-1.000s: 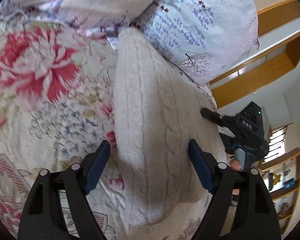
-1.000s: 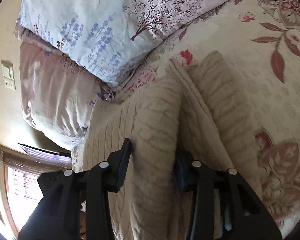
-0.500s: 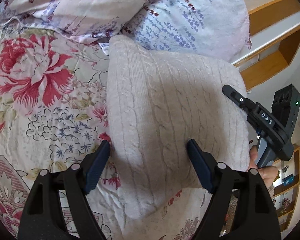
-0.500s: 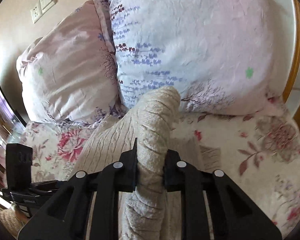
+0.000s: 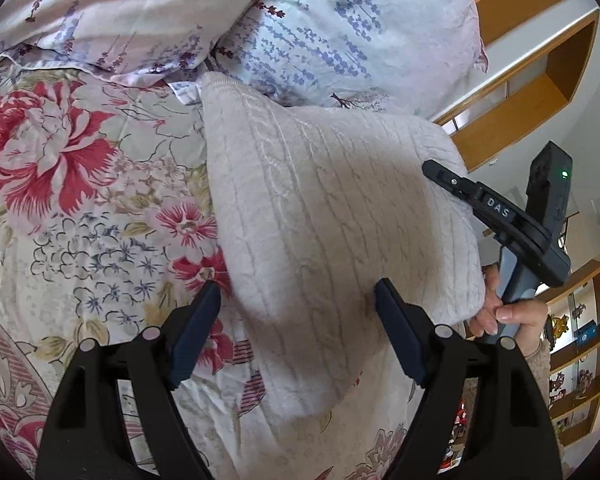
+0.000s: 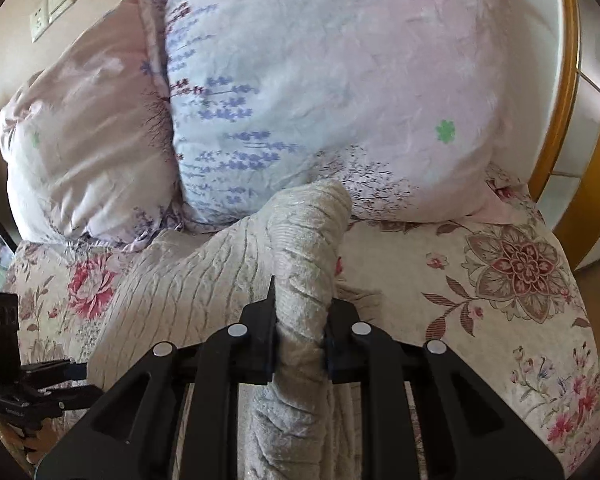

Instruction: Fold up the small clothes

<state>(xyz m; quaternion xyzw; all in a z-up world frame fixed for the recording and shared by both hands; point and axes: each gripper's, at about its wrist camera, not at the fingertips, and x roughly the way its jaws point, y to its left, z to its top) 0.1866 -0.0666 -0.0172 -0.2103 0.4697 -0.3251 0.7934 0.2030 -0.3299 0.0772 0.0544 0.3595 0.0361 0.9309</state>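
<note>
sweater [image 5: 332,232], cream cable-knit, lies on the floral bedspread [image 5: 80,208] ahead of the wide-open left gripper [image 5: 298,332], one bunched edge clamped between the right gripper [image 6: 300,336] fingers and lifted, so this narrow pinch could slip and drop the fold crooked.

Floral bedspread [image 5: 80,208], red and pink blooms on cream. Two pillows [image 6: 320,80] side by side at the head, pale with lavender sprigs. Beige wall with switch plate [image 6: 54,4] behind. Wooden shelving [image 5: 540,80] against white wall. Lower shelves [image 5: 580,344] with trinkets. Soft daylight throughout.
</note>
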